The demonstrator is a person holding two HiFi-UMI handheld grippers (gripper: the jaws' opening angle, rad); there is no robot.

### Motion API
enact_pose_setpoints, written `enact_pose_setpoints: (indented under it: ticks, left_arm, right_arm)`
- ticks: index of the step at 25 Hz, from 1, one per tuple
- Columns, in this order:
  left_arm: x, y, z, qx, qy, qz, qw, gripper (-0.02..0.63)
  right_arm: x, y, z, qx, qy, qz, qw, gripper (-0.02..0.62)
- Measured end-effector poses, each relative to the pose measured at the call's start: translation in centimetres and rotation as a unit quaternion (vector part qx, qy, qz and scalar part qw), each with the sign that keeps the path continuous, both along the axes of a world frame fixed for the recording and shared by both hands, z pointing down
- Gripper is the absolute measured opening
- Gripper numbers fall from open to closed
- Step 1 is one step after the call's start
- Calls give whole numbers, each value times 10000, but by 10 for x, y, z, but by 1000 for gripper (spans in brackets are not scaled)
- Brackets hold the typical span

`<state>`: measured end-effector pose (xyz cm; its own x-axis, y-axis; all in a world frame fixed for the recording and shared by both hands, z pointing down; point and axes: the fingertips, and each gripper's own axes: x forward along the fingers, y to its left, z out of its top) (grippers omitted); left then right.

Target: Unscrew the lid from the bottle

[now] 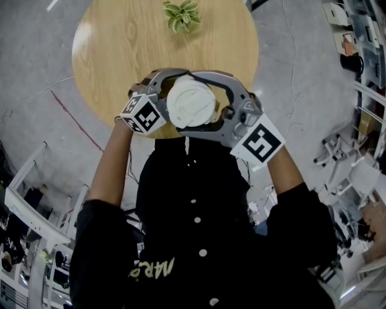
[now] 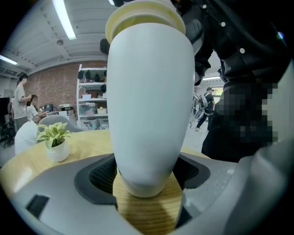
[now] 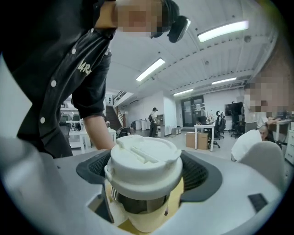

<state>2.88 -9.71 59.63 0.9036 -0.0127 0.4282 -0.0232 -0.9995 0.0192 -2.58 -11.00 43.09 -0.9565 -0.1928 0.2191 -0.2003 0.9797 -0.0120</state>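
Note:
A white bottle [image 2: 151, 92] stands upright between the pads of my left gripper [image 2: 147, 183], which is shut on its lower body just above the wooden table [image 2: 147, 213]. In the head view its round white lid [image 1: 190, 102] faces up, with both grippers wrapped around it. In the right gripper view the lid [image 3: 144, 160] fills the gap of my right gripper [image 3: 144, 176], and both pads lie against its rim. Under the lid a dark band of the neck shows above the pale yellow collar [image 3: 147, 220].
The round wooden table [image 1: 120, 48] carries a small potted plant [image 1: 181, 15] at its far edge, also seen as the plant [image 2: 55, 137] left of the bottle. Desks, shelves and people stand in the room behind. The person's dark jacket [image 1: 199, 229] is close below the grippers.

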Motion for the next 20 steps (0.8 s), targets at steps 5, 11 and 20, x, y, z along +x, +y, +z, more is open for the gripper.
enact_pose_setpoints:
  ticks: [5, 11, 20]
  left_arm:
    - [-25, -3, -12, -4, -127, -484, 9987, 391]
    - [-70, -2, -59, -59, -205, -1165, 9930, 391]
    - [-140, -24, -224, 372, 922, -3378, 9360, 268]
  right_arm:
    - [14, -6, -60, -251, -548, 432, 9972, 468]
    - [33, -9, -139, -240, -914, 925, 9912, 468]
    - [112, -36, -193, -44, -1004, 2731, 9567, 468]
